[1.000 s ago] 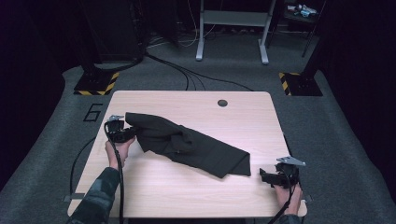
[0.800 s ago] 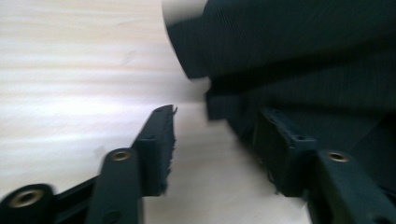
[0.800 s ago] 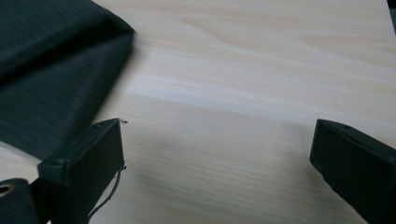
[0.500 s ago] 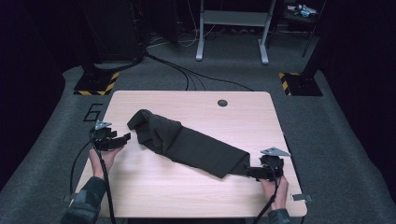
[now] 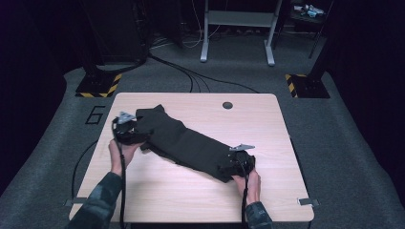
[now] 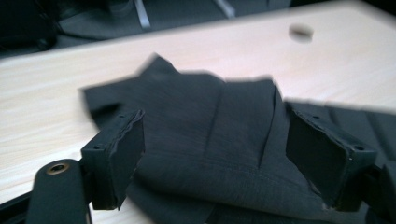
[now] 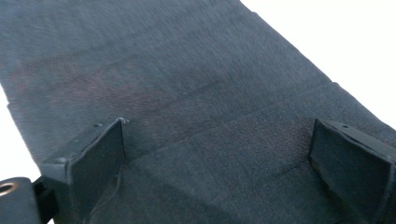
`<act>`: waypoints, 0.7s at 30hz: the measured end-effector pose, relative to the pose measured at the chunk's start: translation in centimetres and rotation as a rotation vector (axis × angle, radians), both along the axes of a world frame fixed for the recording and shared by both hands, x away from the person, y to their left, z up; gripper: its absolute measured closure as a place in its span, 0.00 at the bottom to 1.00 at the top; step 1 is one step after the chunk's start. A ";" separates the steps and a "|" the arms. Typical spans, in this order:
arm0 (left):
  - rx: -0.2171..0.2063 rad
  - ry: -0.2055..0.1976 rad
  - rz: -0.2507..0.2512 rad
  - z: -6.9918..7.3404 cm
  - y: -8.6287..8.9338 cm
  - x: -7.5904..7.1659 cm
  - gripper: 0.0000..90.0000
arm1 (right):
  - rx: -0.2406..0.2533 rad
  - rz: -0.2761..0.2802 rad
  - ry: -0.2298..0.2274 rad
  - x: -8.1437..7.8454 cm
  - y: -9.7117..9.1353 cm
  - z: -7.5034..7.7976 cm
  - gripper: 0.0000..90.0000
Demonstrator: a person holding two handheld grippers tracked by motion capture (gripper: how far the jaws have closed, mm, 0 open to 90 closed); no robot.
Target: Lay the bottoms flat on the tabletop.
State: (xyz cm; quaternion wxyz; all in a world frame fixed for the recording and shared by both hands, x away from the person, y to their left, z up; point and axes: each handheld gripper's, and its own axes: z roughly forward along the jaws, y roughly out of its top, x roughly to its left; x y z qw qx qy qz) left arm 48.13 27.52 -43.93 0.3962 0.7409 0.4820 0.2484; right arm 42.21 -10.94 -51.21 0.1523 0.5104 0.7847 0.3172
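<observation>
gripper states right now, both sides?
Left gripper: open, jaws have just been opening, black cloth between them, not pinched.
Right gripper: open, jaws wide apart over the cloth's other end.

Two black claws, left [image 5: 136, 134] and right [image 5: 232, 162], grey three-cornered top plates, trailing black cables, dark mottled sleeves [image 5: 100, 202]

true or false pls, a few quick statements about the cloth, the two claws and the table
1. The dark cloth lies on the wooden table. True.
2. The left claw is clamped shut on the cloth. False: its jaws stand apart, having just been opening, with cloth between them.
3. The right claw is open over the cloth. True.
4. The cloth hangs off the table's edge. False: it lies wholly on the tabletop.
5. A round hole sits near the table's far edge. True.
</observation>
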 end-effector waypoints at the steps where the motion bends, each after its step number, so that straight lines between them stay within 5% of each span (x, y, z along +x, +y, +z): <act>1: 0.028 0.021 -0.013 -0.7 -0.7 0.8 0.21 | 0.009 -0.001 0.005 0.1 -0.1 -0.1 0.03; 4: 0.091 0.098 -0.059 -2.9 -2.2 2.7 0.20 | 0.005 -0.001 0.008 0.1 -0.3 -0.4 0.03; 9: 0.135 0.180 -0.073 -5.9 -2.9 3.4 0.18 | -0.012 0.005 -0.009 -0.1 -0.4 -0.5 0.03; 21: 0.126 0.148 -0.073 -7.1 -3.2 0.0 0.18 | -0.026 -0.007 -0.016 -0.5 -1.8 -0.6 0.03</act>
